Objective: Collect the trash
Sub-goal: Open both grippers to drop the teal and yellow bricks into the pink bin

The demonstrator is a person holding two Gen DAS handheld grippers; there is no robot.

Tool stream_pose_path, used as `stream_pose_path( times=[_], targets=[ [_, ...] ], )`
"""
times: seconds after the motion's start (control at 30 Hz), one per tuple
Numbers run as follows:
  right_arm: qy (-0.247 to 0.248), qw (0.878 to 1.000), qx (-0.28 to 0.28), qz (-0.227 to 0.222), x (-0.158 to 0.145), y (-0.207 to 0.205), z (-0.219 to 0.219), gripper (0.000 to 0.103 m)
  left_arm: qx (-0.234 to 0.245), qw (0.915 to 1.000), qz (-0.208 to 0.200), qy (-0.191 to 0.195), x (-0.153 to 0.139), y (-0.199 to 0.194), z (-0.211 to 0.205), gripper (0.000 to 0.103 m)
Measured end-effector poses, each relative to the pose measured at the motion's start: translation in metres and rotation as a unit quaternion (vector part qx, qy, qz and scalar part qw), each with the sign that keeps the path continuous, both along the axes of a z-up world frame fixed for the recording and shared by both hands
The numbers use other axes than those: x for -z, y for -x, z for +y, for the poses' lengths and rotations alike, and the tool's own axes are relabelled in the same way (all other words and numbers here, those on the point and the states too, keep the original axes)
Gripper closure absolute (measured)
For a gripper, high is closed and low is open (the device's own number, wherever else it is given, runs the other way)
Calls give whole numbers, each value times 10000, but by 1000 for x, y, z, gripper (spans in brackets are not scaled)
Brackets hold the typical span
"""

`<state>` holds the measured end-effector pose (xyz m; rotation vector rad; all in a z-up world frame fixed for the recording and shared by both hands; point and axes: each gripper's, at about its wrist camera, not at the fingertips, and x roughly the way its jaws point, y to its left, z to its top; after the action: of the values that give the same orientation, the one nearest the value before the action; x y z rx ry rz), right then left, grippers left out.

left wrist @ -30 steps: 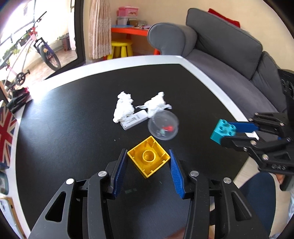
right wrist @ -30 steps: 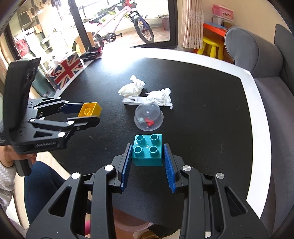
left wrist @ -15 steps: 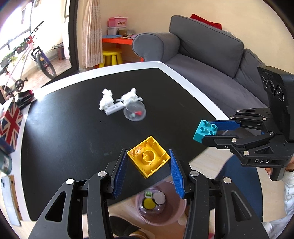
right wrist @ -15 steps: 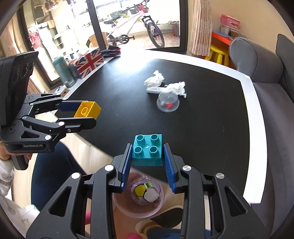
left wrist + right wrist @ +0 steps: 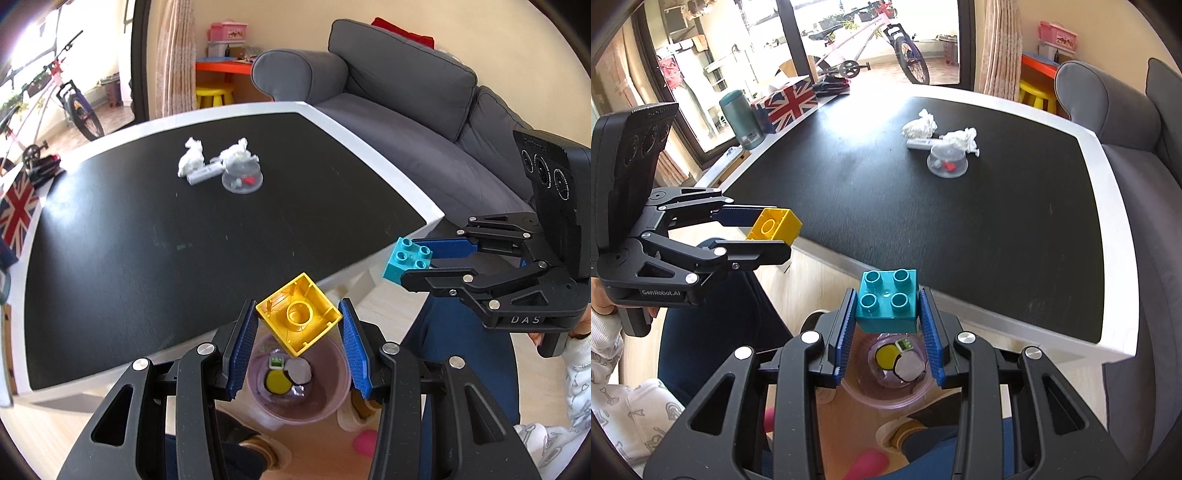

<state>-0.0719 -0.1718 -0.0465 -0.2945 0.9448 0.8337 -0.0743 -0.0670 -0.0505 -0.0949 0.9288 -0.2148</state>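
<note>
Both tools now above bin [image 5: 295, 402] (blocks probably gripped).
</note>
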Motion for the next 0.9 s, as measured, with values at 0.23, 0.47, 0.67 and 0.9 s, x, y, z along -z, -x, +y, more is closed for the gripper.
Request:
stream_pose_path(
  times=[0.23, 0.47, 0.67, 0.9],
  targets=[
    [30, 9997, -87, 240, 19, 13, -4, 69, -44, 9999, 132, 88, 14, 14, -2, 59],
    [-19, 9991, -188, 377, 25, 18, -2, 67, -60, 9999, 125, 67, 13, 19, -1, 59],
    [-54, 9995, -18, 297, 22, 14, -6, 23, -31, 9999, 104, 52, 11, 19, -2, 59],
    [-57, 9997, 122, 225, 19, 9, -11, 12, 34, 9998, 188, 52, 16, 18, -7, 59]
  ],
)
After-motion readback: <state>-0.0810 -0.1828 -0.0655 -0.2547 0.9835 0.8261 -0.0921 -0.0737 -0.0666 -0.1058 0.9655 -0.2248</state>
